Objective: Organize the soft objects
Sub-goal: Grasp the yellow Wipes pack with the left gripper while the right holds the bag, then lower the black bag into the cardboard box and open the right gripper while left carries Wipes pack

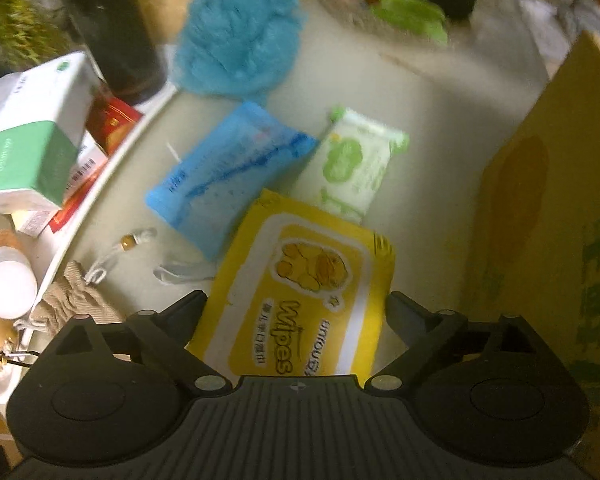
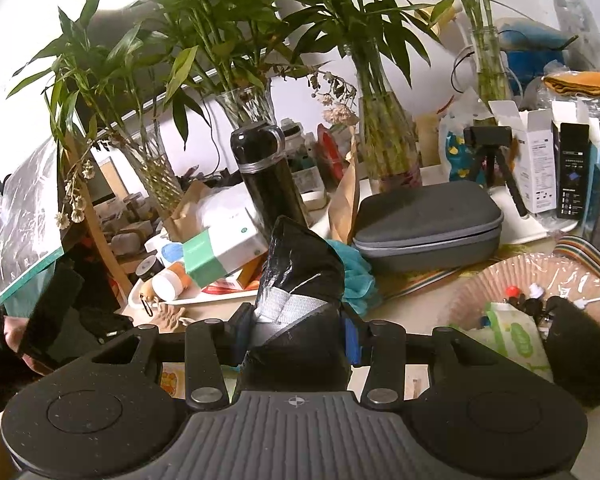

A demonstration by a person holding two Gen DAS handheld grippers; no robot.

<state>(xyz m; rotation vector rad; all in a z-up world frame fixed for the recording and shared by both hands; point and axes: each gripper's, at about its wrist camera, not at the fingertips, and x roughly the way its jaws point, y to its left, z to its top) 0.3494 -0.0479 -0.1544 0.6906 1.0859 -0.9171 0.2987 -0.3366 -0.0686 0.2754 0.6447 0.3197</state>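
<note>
In the left wrist view my left gripper (image 1: 296,304) is open, its fingers either side of a yellow wipes pack (image 1: 300,296) lying on the table. Beyond it lie a blue pack (image 1: 228,172), a green-and-white wipes pack (image 1: 352,164) and a blue bath pouf (image 1: 236,36). In the right wrist view my right gripper (image 2: 296,332) is shut on a black soft pack with a silver band (image 2: 300,276), held above the table. The pouf (image 2: 356,276) shows behind it.
A white tray (image 1: 112,168) of boxes and bottles lies left. A yellow cardboard box (image 1: 552,200) stands right. A woven basket (image 2: 500,280) with a green wipes pack sits right. A grey case (image 2: 428,220), a black flask (image 2: 264,176) and plant vases stand behind.
</note>
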